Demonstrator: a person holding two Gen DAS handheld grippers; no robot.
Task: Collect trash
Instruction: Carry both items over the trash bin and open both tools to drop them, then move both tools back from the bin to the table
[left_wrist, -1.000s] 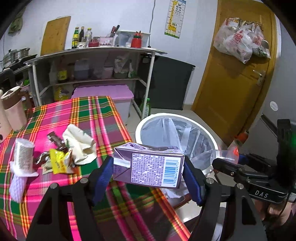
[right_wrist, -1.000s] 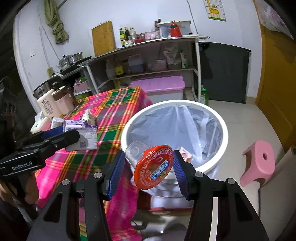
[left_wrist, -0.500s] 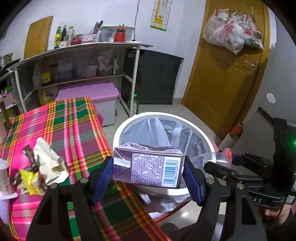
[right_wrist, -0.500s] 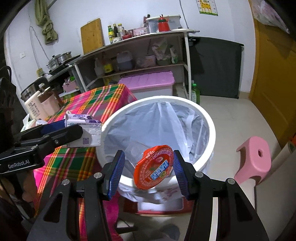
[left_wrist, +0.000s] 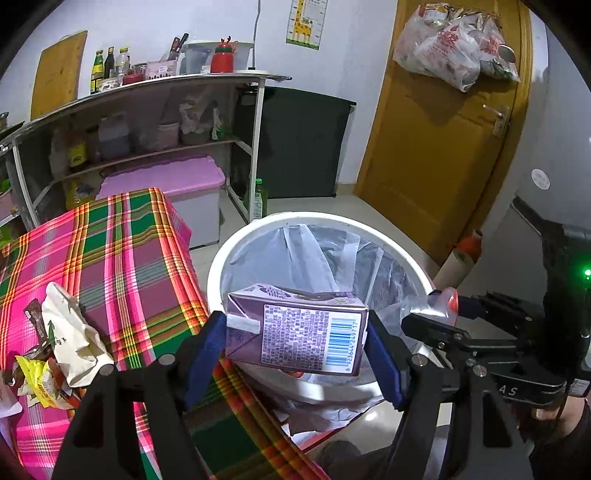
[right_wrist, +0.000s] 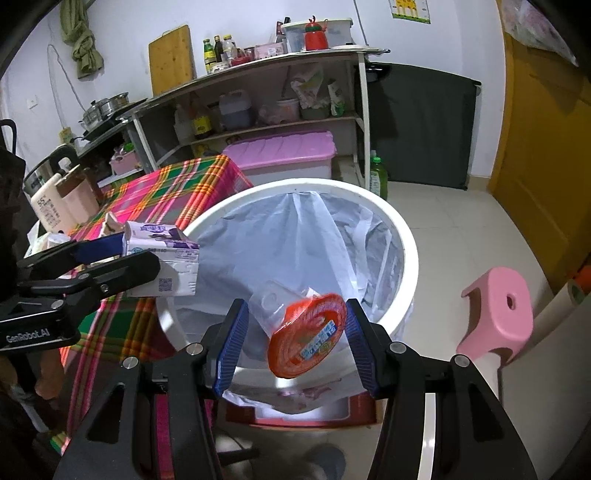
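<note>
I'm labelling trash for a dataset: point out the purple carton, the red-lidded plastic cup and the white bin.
purple carton (left_wrist: 295, 332): left wrist view, on its printed side panel.
red-lidded plastic cup (right_wrist: 308, 338): right wrist view, on the red lid.
white bin (right_wrist: 400, 230): right wrist view, on its rim.

white walls close the far side of the room; a giraffe height chart hangs on them, and a green cloth is knotted high at far left; a grey two-tier shelf unit runs along the far wall, with bottles, a knife block and a red kettle on top; a wooden board leans there; a pink-lidded storage box sits under the shelf; a black panel stands right of it; an ochre wooden door at right carries hanging plastic bags; the floor is pale tile, with a pink stool at near right; a plaid-clothed table fills the left.
</note>
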